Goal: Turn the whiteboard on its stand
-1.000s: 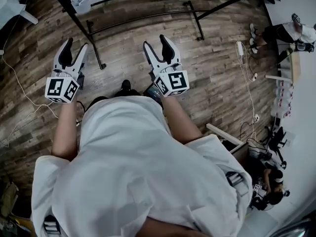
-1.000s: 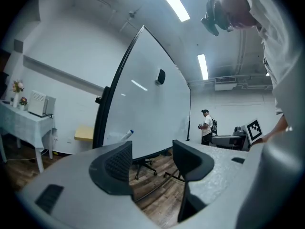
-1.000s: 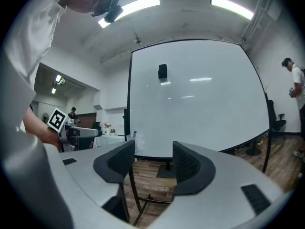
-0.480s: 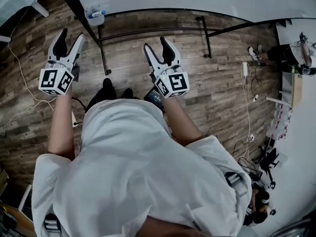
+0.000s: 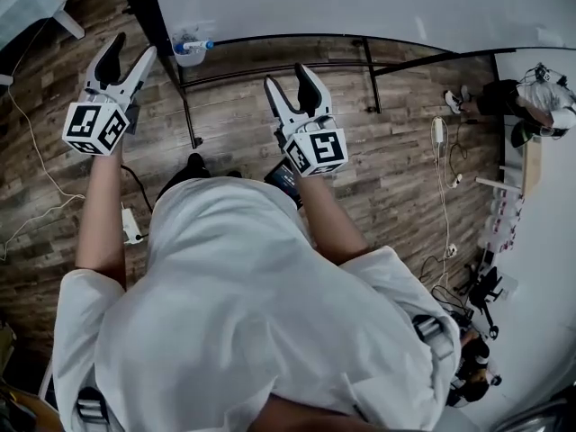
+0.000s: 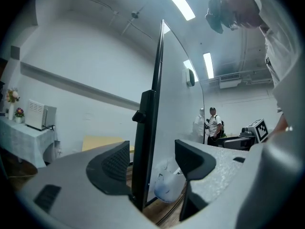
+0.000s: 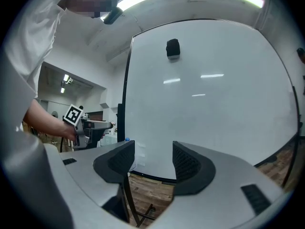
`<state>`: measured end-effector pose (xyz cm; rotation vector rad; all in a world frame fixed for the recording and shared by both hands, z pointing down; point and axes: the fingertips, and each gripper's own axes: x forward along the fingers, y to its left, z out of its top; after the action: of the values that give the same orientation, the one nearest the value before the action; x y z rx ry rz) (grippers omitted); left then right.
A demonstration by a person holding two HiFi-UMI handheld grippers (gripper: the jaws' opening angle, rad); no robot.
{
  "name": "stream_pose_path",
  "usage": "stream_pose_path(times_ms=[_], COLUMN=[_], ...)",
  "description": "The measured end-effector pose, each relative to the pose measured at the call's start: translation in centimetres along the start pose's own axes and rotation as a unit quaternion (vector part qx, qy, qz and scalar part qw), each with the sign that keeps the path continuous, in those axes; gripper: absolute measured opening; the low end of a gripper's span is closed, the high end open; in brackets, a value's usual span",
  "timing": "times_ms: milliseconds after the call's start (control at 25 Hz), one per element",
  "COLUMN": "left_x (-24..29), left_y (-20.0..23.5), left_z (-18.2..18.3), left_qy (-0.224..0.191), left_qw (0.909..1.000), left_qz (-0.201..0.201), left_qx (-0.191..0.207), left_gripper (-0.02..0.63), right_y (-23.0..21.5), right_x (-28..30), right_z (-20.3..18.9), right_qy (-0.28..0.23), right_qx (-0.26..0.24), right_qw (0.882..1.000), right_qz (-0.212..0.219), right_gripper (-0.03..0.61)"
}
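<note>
Head view, nearest first: white hooded top (image 5: pixel 252 313) filling the lower frame, bare forearms reaching forward out of it. Next, left gripper (image 5: pixel 131 50) held level at upper left, jaws spread wide and just been opening, pads pressing on nothing. Beside it near centre, right gripper (image 5: pixel 288 75), also level, jaws likewise apart and empty. Below both, brown wood-plank floor (image 5: pixel 396 178), with a white power strip (image 5: pixel 130 226) and loose cables by the left arm.

Beyond the jaw tips, large white rectangular whiteboard (image 7: pixel 209 94), upright on its black metal stand (image 6: pixel 145 128), spanning the top of the head view. In left gripper view, seen edge-on: black upright lined up in the gap between the jaws, no pad on it, with a translucent plastic cup (image 6: pixel 167 187) hanging low just beside it on the board side. In right gripper view, faced flat-on through the open jaws, untouched, with a small black block (image 7: pixel 172 48) stuck high on its face.

Farther off, cloth-covered table (image 6: pixel 24 137) by the left wall, and a standing person (image 6: pixel 213 125) past the board.
</note>
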<state>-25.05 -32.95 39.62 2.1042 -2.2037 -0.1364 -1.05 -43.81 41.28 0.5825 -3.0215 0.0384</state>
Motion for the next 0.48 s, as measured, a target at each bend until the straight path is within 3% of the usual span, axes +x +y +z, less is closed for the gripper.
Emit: stream_pose_path(times_ms=[480], left_x=[3.3], left_y=[2.1], left_z=[-0.8], left_qy=[0.031], left_qw=[0.9956], left_qz=[-0.087], left_qx=[0.013], left_gripper=[0.291], right_y=[0.1], right_x=[2.7], right_z=[1.1], right_qy=[-0.005], right_qx=[-0.014], right_qw=[1.0], right_qz=[-0.028], right_gripper=[0.244])
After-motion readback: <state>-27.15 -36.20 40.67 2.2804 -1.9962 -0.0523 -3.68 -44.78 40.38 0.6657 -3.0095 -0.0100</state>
